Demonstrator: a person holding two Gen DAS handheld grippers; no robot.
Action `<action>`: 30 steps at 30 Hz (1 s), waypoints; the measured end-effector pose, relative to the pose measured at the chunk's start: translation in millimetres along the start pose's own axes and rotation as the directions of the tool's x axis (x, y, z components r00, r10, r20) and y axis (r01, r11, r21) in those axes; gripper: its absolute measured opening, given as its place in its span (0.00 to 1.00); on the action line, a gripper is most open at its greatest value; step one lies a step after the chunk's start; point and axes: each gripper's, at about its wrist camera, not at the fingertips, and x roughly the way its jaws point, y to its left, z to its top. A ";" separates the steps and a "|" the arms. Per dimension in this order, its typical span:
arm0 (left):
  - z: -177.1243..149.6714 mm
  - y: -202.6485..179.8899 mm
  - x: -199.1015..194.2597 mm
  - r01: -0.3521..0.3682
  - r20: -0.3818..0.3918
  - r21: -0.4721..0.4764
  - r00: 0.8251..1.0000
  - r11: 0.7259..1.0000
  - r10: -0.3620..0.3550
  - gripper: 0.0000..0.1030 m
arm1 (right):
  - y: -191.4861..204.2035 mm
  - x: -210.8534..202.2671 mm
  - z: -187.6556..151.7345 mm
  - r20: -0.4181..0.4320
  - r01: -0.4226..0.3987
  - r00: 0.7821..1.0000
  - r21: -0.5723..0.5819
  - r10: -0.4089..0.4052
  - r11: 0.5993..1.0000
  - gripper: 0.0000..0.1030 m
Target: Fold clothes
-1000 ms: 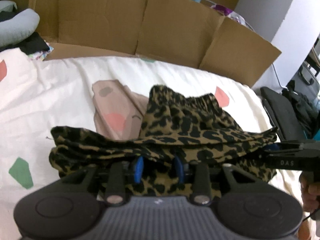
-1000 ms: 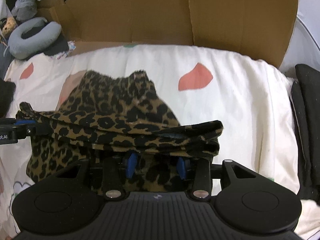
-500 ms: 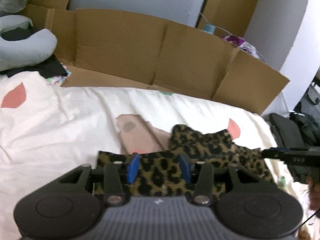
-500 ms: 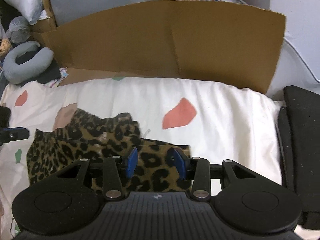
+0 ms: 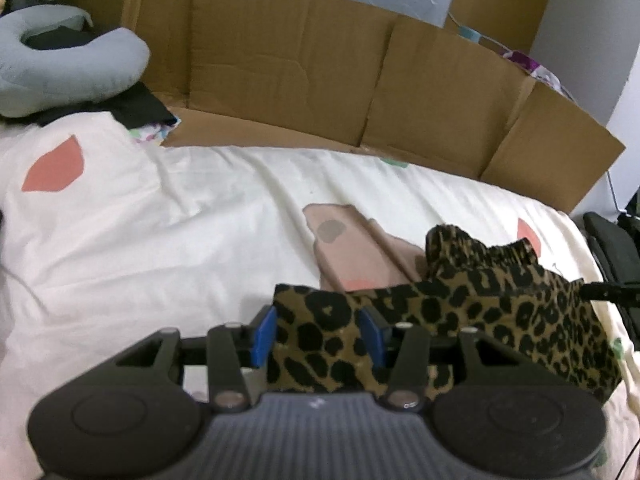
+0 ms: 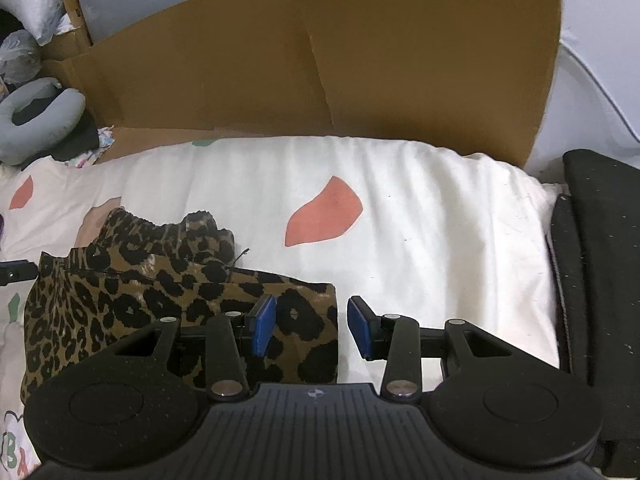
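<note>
The leopard-print garment [image 5: 500, 312] lies folded on the white bed sheet [image 5: 160, 240], its gathered waistband at the far end. My left gripper [image 5: 318, 338] is open over the fold's near left corner, and cloth fills the gap between its blue pads. In the right wrist view the garment [image 6: 120, 292] sits to the lower left. My right gripper [image 6: 312, 328] is open at the near right corner; the cloth's edge ends short of the right pad, with bare sheet [image 6: 420, 240] between. Each gripper's black tip shows at the edge of the other's view.
A cardboard wall [image 5: 300, 72] [image 6: 320, 60] stands along the far side of the bed. A grey neck pillow [image 5: 68, 64] and dark clothes lie at the far left. A black padded item [image 6: 592, 260] borders the bed's right side. The sheet carries coloured patches.
The garment was held up draped over both grippers; now it lies flat and folded on the sheet. Both grippers have lowered and drawn back, and the right pads are off the cloth.
</note>
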 end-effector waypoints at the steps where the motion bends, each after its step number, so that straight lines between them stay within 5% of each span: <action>1: 0.5 1.9 2.9 0.001 -0.003 -0.006 1.000 1.000 -0.001 0.47 | 0.0 2.4 0.4 -0.004 -0.008 1.000 -0.001 0.008 1.000 0.32; 3: 1.0 6.2 8.7 -0.004 -0.010 -0.020 1.000 1.000 0.004 0.47 | 0.9 6.9 1.7 -0.014 -0.021 1.000 -0.008 0.021 1.000 0.18; 10: 1.4 19.6 23.1 -0.003 -0.033 -0.061 0.999 0.998 0.001 0.45 | -1.7 2.8 2.3 0.003 -0.036 0.999 -0.012 0.036 0.999 0.03; 17: 2.0 19.0 18.5 0.026 -0.010 -0.051 1.000 0.998 -0.027 0.05 | 0.5 -8.1 8.9 0.060 -0.016 0.998 -0.025 0.018 1.000 0.01; 24: 10.9 20.2 12.0 0.038 0.045 -0.076 0.998 0.996 -0.034 0.04 | 2.2 -13.7 13.8 0.103 0.012 0.995 -0.027 -0.009 1.000 0.00; 30: 4.3 18.9 36.3 0.014 -0.042 -0.076 0.999 0.997 -0.017 0.13 | -0.8 10.7 13.7 0.060 0.011 0.998 -0.016 -0.010 1.000 0.00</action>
